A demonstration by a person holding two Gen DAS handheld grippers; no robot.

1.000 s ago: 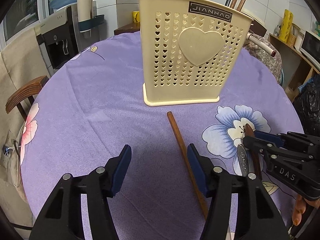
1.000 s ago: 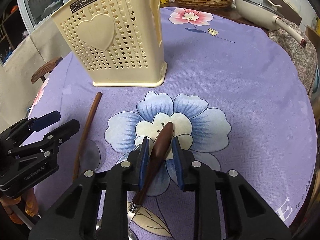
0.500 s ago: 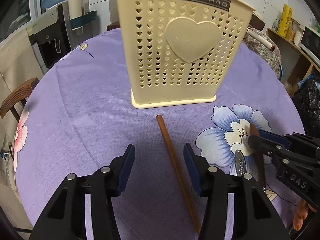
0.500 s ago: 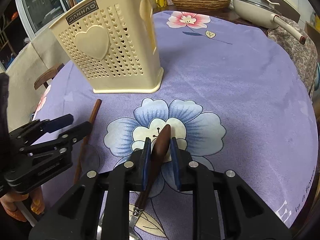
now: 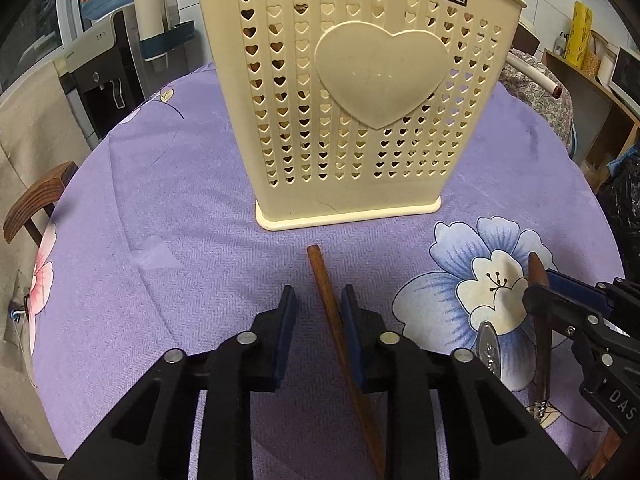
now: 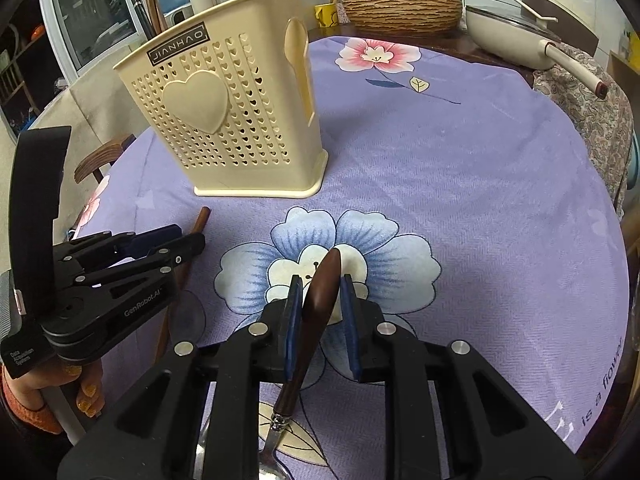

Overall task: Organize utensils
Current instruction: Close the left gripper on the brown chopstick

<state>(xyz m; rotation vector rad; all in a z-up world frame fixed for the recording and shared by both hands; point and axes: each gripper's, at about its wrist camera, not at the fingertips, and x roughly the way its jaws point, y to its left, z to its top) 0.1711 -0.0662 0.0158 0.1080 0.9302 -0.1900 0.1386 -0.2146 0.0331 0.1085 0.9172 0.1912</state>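
Two grippers low over purple floral tablecloth (image 5: 160, 208), cream utensil holder (image 5: 348, 100) standing upright behind.

Left gripper (image 5: 318, 312): jaws closing around the wooden chopstick (image 5: 326, 292), which lies flat on the cloth just in front of the holder; right pad touching it, left pad still apart. Right gripper (image 6: 318, 304): clenched on the dark wooden handle of a spoon (image 6: 320, 292), metal bowl end trailing back beneath the gripper, over the blue flower print.

Utensil holder (image 5: 352, 92): "JIANHAO" (black label); left hand-held gripper (image 6: 176, 240): "GenRobot.AI".
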